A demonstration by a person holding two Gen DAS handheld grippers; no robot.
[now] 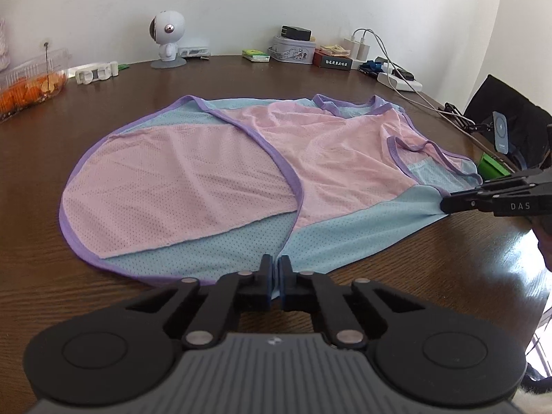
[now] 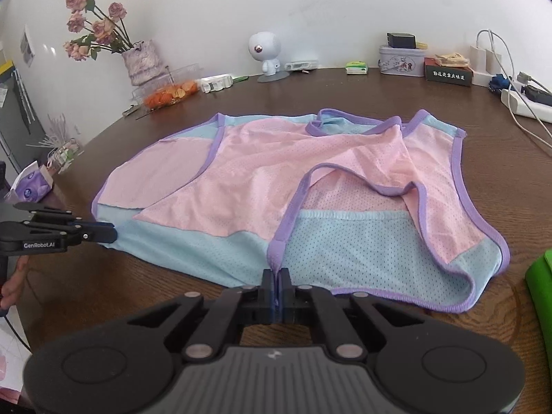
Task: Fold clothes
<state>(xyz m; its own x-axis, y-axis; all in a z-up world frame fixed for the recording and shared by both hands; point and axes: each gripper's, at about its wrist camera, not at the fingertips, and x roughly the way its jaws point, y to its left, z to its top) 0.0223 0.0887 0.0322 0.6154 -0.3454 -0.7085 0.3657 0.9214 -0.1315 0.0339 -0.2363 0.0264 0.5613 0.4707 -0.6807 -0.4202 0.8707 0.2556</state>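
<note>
A pink and light-blue mesh tank top with purple trim lies spread and partly folded on the brown wooden table. My left gripper is shut on its blue bottom hem at the near edge; in the right wrist view the left gripper pinches the hem's left corner. My right gripper is shut on the tank top where the purple armhole trim meets the blue mesh. In the left wrist view the right gripper grips the blue fabric at the far right.
Along the back edge stand a white robot figurine, a plastic box of orange pieces, a tin and a power strip with cables. A vase of flowers is back left, a green object at the right.
</note>
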